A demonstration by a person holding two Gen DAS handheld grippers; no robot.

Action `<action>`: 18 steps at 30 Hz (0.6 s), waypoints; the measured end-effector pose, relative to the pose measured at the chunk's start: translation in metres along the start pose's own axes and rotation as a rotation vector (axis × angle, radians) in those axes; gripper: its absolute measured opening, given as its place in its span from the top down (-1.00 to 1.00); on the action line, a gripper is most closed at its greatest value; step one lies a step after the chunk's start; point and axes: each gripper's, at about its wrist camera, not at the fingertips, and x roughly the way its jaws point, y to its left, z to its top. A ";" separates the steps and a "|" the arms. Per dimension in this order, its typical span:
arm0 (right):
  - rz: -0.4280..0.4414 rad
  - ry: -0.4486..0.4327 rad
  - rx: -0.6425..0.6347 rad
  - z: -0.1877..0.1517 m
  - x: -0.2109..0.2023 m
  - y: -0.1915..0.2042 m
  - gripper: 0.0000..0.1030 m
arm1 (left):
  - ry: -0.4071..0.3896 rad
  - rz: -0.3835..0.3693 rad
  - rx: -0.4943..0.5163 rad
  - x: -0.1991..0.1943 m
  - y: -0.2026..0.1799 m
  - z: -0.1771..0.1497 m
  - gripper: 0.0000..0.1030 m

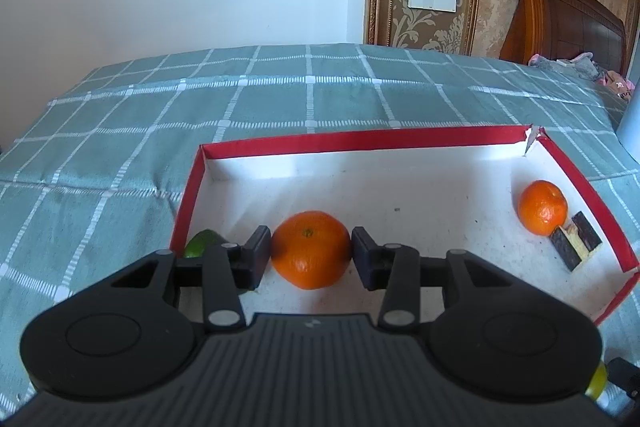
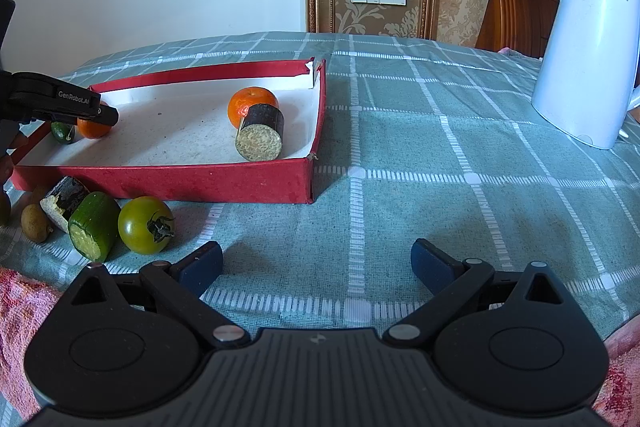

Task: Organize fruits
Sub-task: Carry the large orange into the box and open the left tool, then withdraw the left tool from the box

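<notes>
A large orange (image 1: 310, 249) rests on the white floor of the red-walled box (image 1: 360, 139), near its left side. My left gripper (image 1: 311, 253) is shut on it, one pad pressed against each flank. In the right wrist view the same orange (image 2: 94, 127) peeks out behind the left gripper (image 2: 100, 113) at the box's (image 2: 200, 183) far left. A smaller orange (image 1: 543, 207) (image 2: 248, 103) and a dark cut cylinder (image 1: 576, 247) (image 2: 260, 139) lie at the box's right end. My right gripper (image 2: 318, 263) hovers open over the checked cloth, with nothing between its fingers.
A small green fruit (image 1: 200, 243) (image 2: 62, 131) lies in the box's left corner. In front of the box lie a green tomato (image 2: 146, 225), a cucumber piece (image 2: 94, 227), a dark cut piece (image 2: 64, 197) and a kiwi (image 2: 36, 223). A white kettle (image 2: 584, 55) stands far right.
</notes>
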 end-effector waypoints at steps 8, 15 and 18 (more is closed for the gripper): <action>0.000 0.000 0.000 0.000 0.000 0.000 -0.97 | -0.096 -0.001 -0.004 -0.051 0.007 -0.018 0.05; 0.000 0.000 0.000 0.000 0.000 0.000 -0.97 | -0.189 -0.064 0.037 -0.118 0.008 -0.063 -0.27; 0.000 0.001 0.000 0.000 0.000 0.000 -0.97 | -0.163 -0.104 0.015 -0.131 0.011 -0.090 -0.31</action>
